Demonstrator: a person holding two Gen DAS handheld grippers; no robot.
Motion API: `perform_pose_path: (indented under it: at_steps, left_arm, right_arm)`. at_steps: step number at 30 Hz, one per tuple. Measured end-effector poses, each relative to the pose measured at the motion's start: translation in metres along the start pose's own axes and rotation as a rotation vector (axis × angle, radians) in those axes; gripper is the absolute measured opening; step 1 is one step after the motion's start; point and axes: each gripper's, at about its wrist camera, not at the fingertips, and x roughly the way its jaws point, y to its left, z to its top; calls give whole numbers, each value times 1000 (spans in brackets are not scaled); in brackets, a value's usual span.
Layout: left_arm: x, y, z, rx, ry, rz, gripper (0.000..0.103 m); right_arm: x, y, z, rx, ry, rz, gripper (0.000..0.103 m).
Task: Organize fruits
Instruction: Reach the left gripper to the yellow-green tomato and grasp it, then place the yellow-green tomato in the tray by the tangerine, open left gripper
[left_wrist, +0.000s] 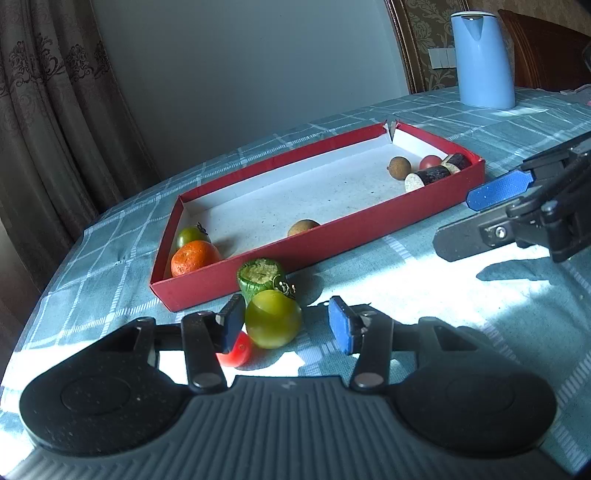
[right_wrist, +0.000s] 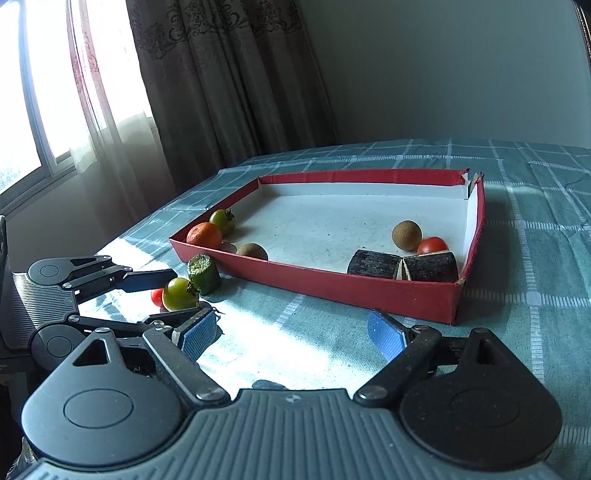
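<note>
A red tray (left_wrist: 332, 236) (right_wrist: 332, 288) holds an orange (left_wrist: 194, 257), a green tomato (left_wrist: 190, 236), two brown longans (left_wrist: 303, 227) (right_wrist: 406, 232), a red tomato (right_wrist: 431, 244) and two dark cane pieces (right_wrist: 406, 266). On the cloth before it lie a green tomato (left_wrist: 273, 319) (right_wrist: 180, 294), a small red tomato (left_wrist: 236, 350) and a green cucumber chunk (left_wrist: 260, 277) (right_wrist: 203, 273). My left gripper (left_wrist: 286, 325) (right_wrist: 173, 295) is open around the green tomato. My right gripper (right_wrist: 291, 332) (left_wrist: 476, 218) is open and empty, in front of the tray's near wall.
A blue kettle (left_wrist: 482, 55) stands at the back of the table. The green checked tablecloth (right_wrist: 535, 258) covers the table. Curtains (right_wrist: 221, 92) and a window (right_wrist: 37, 92) lie beyond the table's far left edge.
</note>
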Motion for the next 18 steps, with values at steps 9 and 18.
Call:
perform_pose_path:
  at_steps: [9,18]
  left_arm:
    - [7,3,5,-64,22,53,32]
    - [4,-3,6,-94,18,71,30]
  right_arm:
    - [3,4,-5,-21,90,-58,98]
    - [-10,19,-22,-130,125,-168,103]
